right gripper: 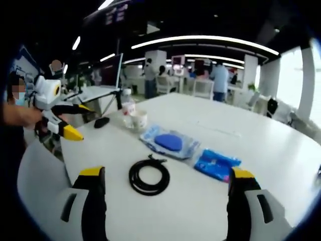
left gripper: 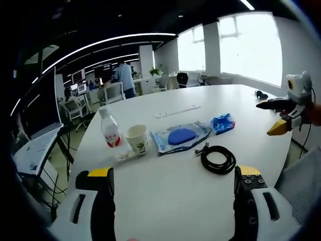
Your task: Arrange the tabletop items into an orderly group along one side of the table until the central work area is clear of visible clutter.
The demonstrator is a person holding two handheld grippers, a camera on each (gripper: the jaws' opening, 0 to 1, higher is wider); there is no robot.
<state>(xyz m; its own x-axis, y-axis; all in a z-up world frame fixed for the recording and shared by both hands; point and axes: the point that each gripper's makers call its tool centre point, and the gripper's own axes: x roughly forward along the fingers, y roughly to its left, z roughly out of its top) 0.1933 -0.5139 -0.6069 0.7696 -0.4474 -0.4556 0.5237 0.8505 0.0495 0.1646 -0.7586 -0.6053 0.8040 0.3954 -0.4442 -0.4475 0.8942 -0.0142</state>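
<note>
Both grippers hang above the white table (left gripper: pixel 165 201) with nothing in them: the left gripper (left gripper: pixel 173 188) has its jaws spread wide, and so does the right gripper (right gripper: pixel 165 188). Taking the coiled black cable (right gripper: pixel 149 175) as landmark, the clear pouch with a blue pad (right gripper: pixel 169 142) lies just beyond it, the paper cup (right gripper: pixel 136 120) and water bottle (right gripper: pixel 128 107) stand farther off past that pouch near the table's edge, the crinkled blue packet (right gripper: pixel 215 163) lies near the cable on its other side, and a dark mouse-like thing (right gripper: pixel 102 122) sits off by the cup. None of these is grouped yet, so the step in hand looks like the first pick. I would take the cable first, since it sits nearest both grippers: come down over one side of the loop, pinch across the strands, and lift slowly, as the free plug end may trail and drag. The cup looks light and may tip if nudged. Hard to make out: whether the cup holds anything, the print on the packet, a thin pale strip (left gripper: pixel 177 111) beyond the pouch, and a small dark thing (left gripper: pixel 261 94) at the far edge.
</note>
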